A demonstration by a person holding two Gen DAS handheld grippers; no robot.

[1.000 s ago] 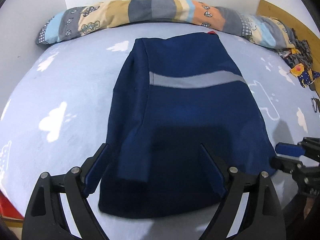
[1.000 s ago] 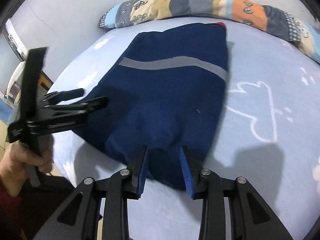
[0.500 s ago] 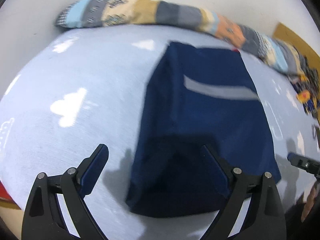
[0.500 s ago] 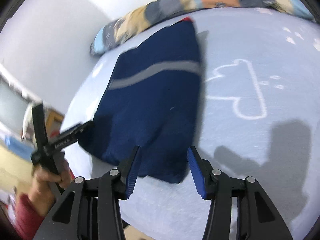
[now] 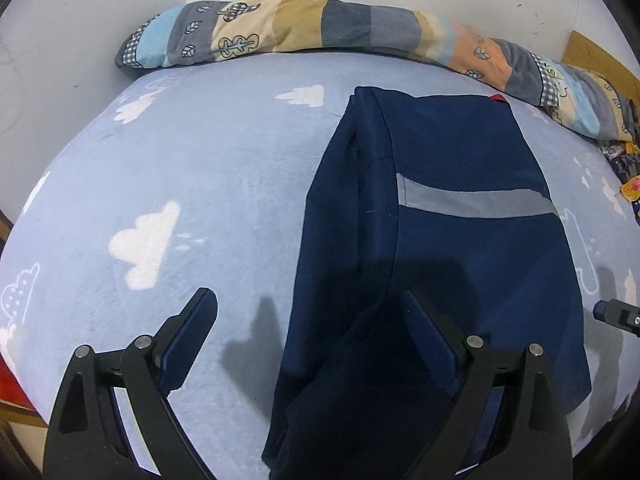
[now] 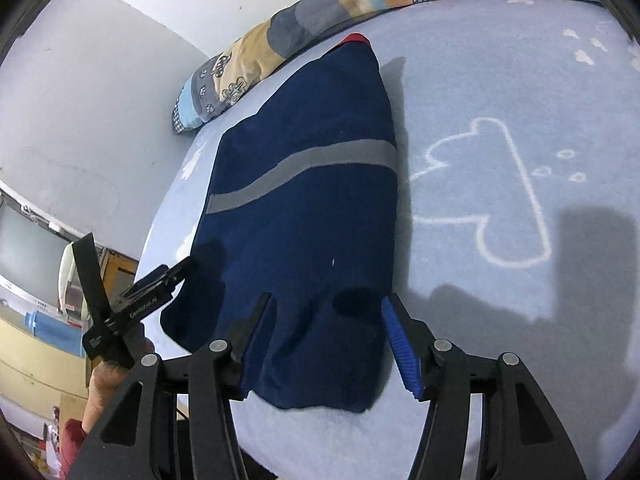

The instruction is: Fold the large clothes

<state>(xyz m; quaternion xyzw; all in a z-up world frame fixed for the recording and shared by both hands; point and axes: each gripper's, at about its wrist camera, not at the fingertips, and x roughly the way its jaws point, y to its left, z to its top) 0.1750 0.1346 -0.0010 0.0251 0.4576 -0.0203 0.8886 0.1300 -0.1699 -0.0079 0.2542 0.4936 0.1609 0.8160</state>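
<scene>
Navy garment [image 5: 460, 248] lay on the bed [image 5: 168, 168] w/ sides folded in, lengthwise fold apparently left, as left gripper [image 5: 308, 324] gaped wide, holding nothing, and right gripper [image 6: 328, 328] was opening over the hem, gripping nothing

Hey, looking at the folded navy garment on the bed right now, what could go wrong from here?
1. The folded navy garment with the grey stripe lies at the near edge of the light blue cloud-print sheet; a tug might drag it off.
2. The right gripper is opening with the hem between its fingers, not pressed; it might snag the cloth.
3. The open left gripper straddles the garment's left edge and might undo the fold.
</scene>
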